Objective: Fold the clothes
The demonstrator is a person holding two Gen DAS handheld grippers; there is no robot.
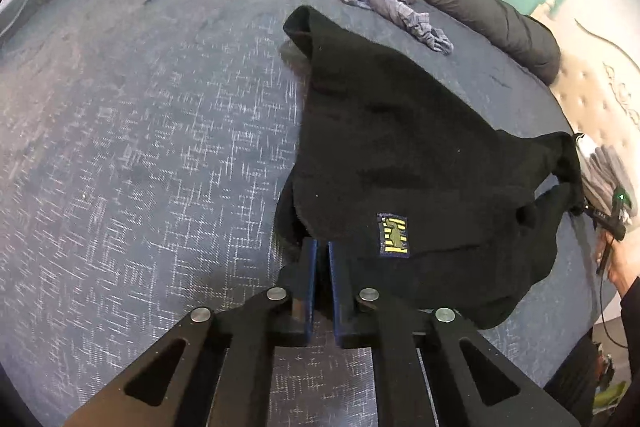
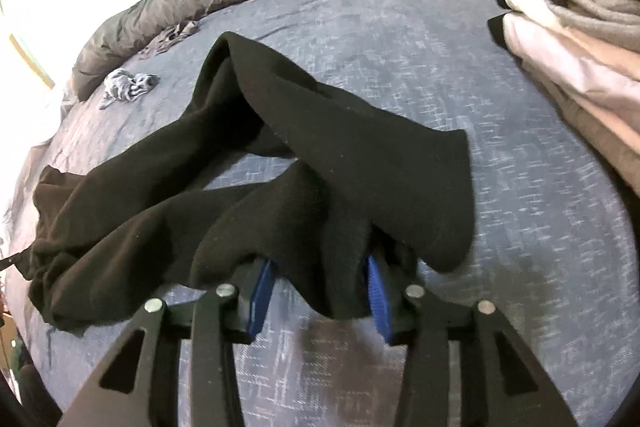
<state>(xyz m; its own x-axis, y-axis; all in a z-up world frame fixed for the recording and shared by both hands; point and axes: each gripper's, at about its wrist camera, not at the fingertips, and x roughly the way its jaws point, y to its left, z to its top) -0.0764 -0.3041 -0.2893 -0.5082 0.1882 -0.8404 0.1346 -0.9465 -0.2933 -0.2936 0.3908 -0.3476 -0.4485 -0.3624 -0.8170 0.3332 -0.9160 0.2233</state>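
black garment (image 2: 280,163) hides right fingers' (image 2: 260,291) tips

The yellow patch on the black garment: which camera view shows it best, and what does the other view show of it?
The left wrist view: the patch faces the camera, unobstructed, near the left gripper. The right wrist view shows the garment bunched on the bed, but no patch.

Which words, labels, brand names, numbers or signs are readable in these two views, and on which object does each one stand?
No readable text in either view.
Patch sewn on the black garment: yellow stripes and a dark animal-like figure on a blue ground; no letters can be made out.
Stacked clothes on the bed: no label shows.
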